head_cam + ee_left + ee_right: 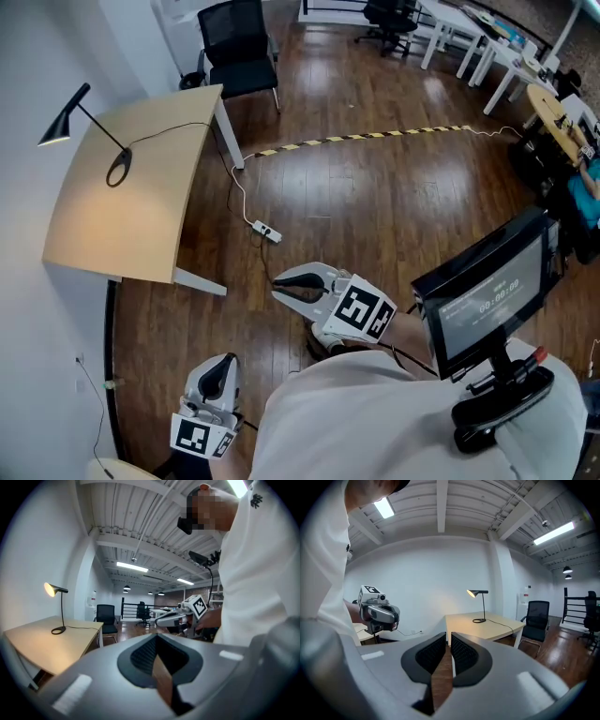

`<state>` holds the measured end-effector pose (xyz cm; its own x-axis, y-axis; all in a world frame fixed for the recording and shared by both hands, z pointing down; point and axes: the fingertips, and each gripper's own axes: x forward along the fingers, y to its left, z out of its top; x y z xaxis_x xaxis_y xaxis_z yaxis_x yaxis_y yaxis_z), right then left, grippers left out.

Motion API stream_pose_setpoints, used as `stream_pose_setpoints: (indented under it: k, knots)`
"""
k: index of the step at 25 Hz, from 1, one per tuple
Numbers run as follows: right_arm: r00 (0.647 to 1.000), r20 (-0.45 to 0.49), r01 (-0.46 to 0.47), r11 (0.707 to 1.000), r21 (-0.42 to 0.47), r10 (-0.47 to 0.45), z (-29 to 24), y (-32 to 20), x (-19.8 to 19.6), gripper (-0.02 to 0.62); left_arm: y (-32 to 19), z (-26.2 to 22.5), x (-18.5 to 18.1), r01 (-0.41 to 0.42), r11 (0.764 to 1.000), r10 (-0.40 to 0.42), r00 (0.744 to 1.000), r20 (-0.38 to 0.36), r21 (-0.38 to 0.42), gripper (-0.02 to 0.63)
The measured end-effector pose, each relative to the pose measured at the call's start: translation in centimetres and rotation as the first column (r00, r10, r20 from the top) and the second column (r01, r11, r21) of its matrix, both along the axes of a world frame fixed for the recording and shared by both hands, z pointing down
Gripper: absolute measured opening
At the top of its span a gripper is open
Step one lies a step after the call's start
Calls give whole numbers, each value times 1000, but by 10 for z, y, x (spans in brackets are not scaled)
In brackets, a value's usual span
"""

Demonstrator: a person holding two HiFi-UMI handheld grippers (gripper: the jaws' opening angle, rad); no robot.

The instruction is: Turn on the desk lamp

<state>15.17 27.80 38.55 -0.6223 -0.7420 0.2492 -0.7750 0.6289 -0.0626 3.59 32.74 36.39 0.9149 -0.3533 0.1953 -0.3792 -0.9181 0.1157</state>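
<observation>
Both claws are held low, near the person's body at the bottom of the frame. The left claw is pressed together. The right claw is a slit apart, empty. The lit lamp stands well away on the worktop, upper left; its switch cannot be made out.

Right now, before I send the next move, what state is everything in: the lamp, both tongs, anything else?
Desk lamp: on, with a warm glow on the desk top.
Left tongs: shut, holding nothing.
Right tongs: a narrow gap between the pads, nothing in it.
Screen: lit, showing digits.
Office chair: empty, beside the desk.
</observation>
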Motion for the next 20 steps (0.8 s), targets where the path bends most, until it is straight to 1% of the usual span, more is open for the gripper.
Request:
stream_pose_setpoints:
  k: [3, 8, 14, 17, 20]
  knots:
    - [1000, -3, -13, 1000, 2, 13, -5, 3, 0, 28, -2, -2, 3, -27, 1000, 27, 1000, -15, 2, 17]
    - [1000, -7, -30, 999, 17, 30, -9, 12, -9, 28, 5, 0, -3, -57, 998, 58, 998, -26, 5, 17]
    - [1000, -10, -29, 999, 30, 29, -20, 19, -14, 28, 11, -4, -6, -73, 997, 73, 997, -25, 0, 17]
    - [999, -20, -25, 999, 38, 26, -20, 14, -12, 28, 8, -1, -4, -74, 997, 74, 997, -24, -1, 17]
    - [999, -30, -17, 999, 46, 18, -21, 17, -19, 28, 11, 2, -11, -70, 998, 70, 997, -22, -3, 17]
